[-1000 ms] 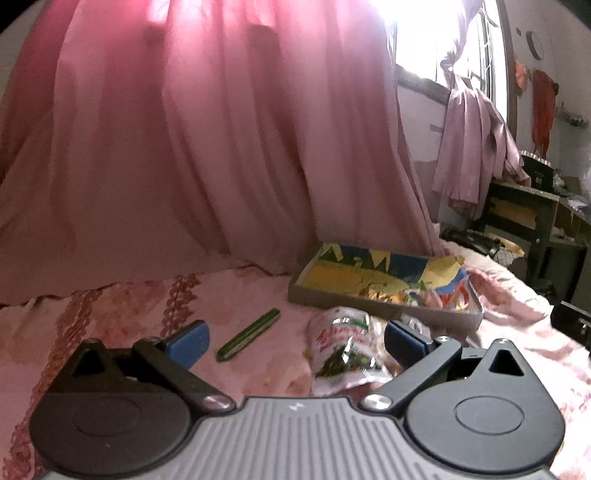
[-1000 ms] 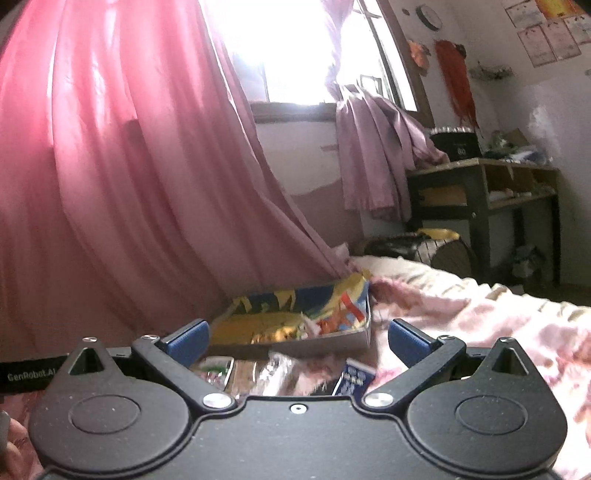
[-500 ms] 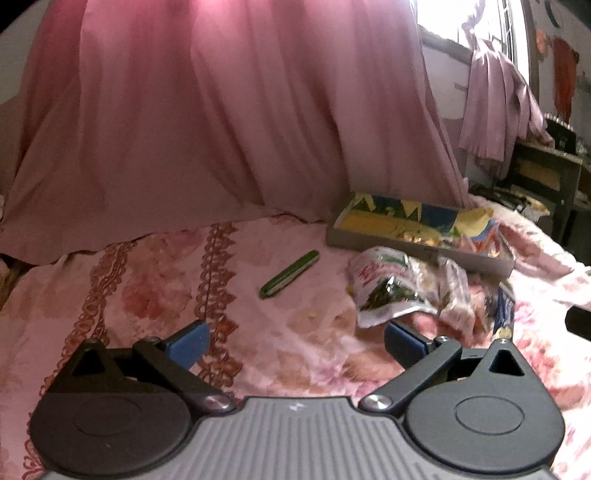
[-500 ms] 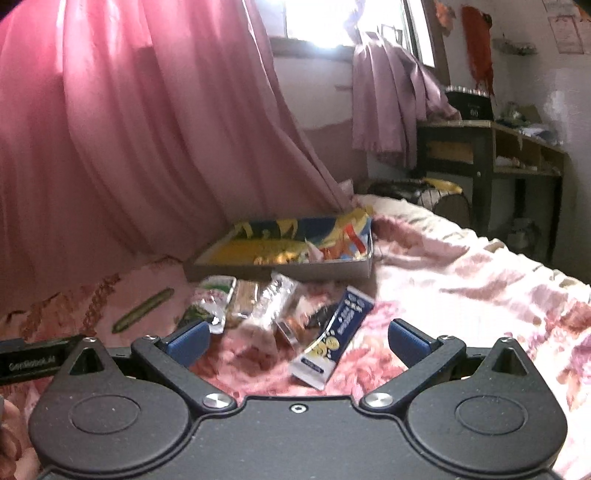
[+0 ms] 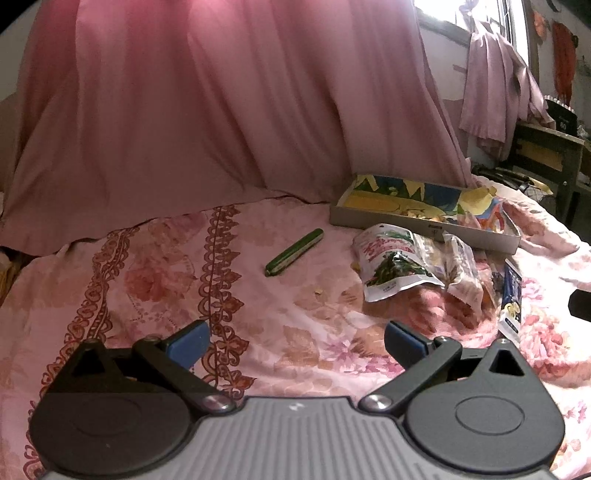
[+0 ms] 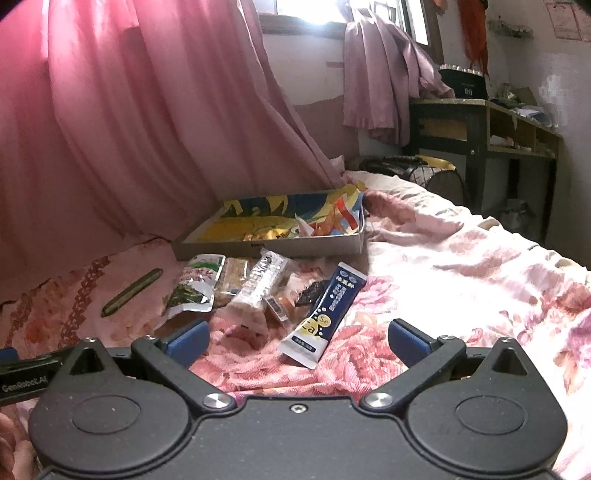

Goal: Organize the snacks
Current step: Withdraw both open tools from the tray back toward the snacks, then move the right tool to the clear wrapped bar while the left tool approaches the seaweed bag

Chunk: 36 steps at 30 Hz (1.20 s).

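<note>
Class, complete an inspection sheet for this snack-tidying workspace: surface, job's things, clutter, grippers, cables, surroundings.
Surface: pink floral bedspread, rumpled.
Job's things: shallow box holding bright wrappers; in front of it a loose pile with a green-leaf pouch, clear wrapped bars and a blue sachet.
Clutter: green stick lying apart from the pile.
Grippers: left gripper and right gripper open, empty.
Cables: nothing seen.
Surroundings: pink curtain, dark desk, window.

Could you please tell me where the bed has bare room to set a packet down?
Bare bedspread lies between the pink curtain and the green stick, and right of the blue sachet toward the bed's far side. It is crowded between the tray and both open claws, where the snack pile lies.
</note>
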Tool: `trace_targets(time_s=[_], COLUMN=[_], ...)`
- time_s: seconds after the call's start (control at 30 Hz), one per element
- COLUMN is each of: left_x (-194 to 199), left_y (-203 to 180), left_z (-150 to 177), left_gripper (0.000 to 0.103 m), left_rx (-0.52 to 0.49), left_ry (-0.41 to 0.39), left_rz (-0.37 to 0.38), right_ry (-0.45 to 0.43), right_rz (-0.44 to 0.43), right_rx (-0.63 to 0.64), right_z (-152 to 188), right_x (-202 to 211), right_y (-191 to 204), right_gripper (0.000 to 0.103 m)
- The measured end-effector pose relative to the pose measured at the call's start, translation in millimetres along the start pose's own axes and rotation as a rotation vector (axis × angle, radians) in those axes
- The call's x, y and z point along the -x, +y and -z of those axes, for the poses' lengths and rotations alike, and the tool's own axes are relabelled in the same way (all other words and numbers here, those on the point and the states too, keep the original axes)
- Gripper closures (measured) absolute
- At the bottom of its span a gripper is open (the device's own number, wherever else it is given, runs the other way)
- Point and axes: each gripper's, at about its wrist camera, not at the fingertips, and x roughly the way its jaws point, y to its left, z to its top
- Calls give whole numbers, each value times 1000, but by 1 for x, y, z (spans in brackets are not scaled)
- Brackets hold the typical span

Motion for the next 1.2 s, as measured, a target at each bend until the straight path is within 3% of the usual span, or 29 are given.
trace_targets(time_s=[0.47,0.8,1.2], left_x=[-12,-36,-83], left_y=[-7,-12,-32], left_z=[-4,-17,-47], left_gripper=[0,0,0], left_rx=[-16,-16,40], left_ry=[26,66,88], left_rz=[46,100,112], right_ry=[86,182,163], right_rz=[8,-44,-57], right_rx=[-10,-63,19], right_z=[-1,-10,-36], right_x=[-18,-41,-83], right_y=[0,-7,-22], right_gripper=[1,1,1])
